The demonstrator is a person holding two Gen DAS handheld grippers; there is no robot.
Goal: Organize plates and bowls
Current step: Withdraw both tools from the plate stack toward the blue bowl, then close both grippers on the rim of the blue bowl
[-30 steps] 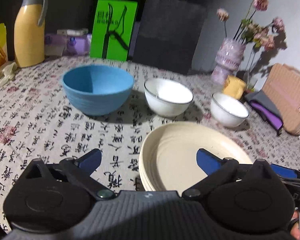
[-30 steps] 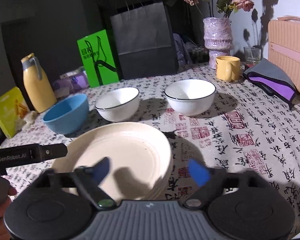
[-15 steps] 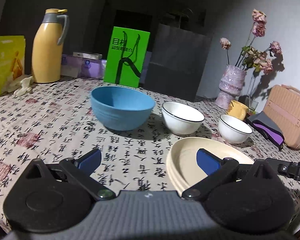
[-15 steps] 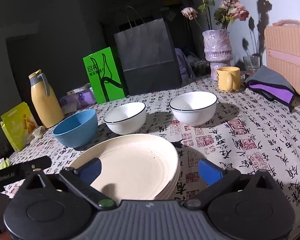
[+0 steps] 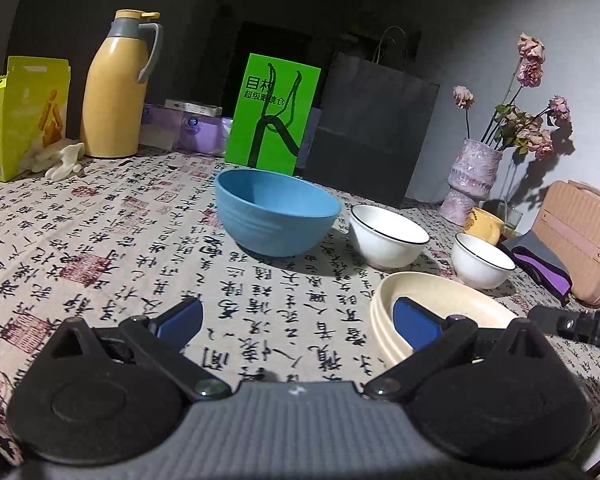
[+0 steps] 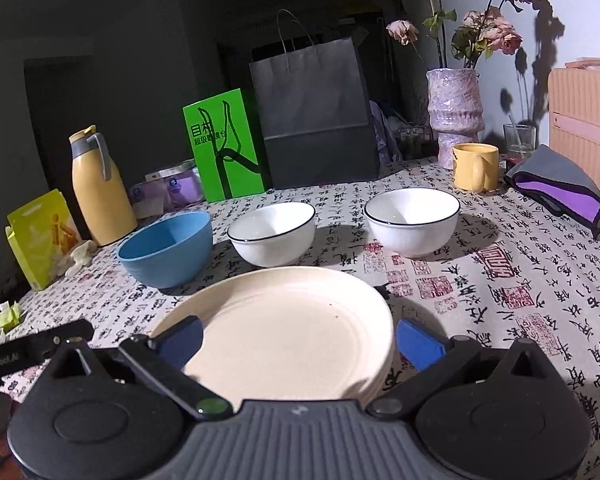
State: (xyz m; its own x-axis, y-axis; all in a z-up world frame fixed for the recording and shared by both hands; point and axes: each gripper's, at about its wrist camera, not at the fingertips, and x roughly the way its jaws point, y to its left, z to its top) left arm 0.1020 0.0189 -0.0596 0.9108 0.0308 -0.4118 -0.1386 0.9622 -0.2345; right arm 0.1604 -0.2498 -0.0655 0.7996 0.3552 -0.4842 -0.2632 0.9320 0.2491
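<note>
A stack of cream plates [image 6: 296, 320] [image 5: 440, 300] lies on the table near me. Behind it stand a blue bowl [image 5: 276, 212] [image 6: 168, 248] and two white bowls with dark rims, one in the middle [image 5: 388, 236] [image 6: 274, 232] and one to the right [image 5: 482, 260] [image 6: 414, 222]. My left gripper [image 5: 296, 320] is open and empty, left of the plates, above the tablecloth. My right gripper [image 6: 300, 340] is open and empty, its fingers either side of the near rim of the plate stack, apart from it.
At the back stand a yellow flask [image 5: 116, 88], a yellow box [image 5: 24, 116], a green card [image 5: 272, 116], a black paper bag [image 6: 312, 116], a vase of flowers [image 6: 454, 108], a yellow mug [image 6: 474, 166], a glass [image 6: 518, 140] and a pink case [image 6: 588, 128]. A grey-purple cloth [image 6: 556, 188] lies right.
Both grippers have pulled back and lowered, away from the plates. The left one has shifted left, so the plate stack now sits further right in its view. Both stay open.
</note>
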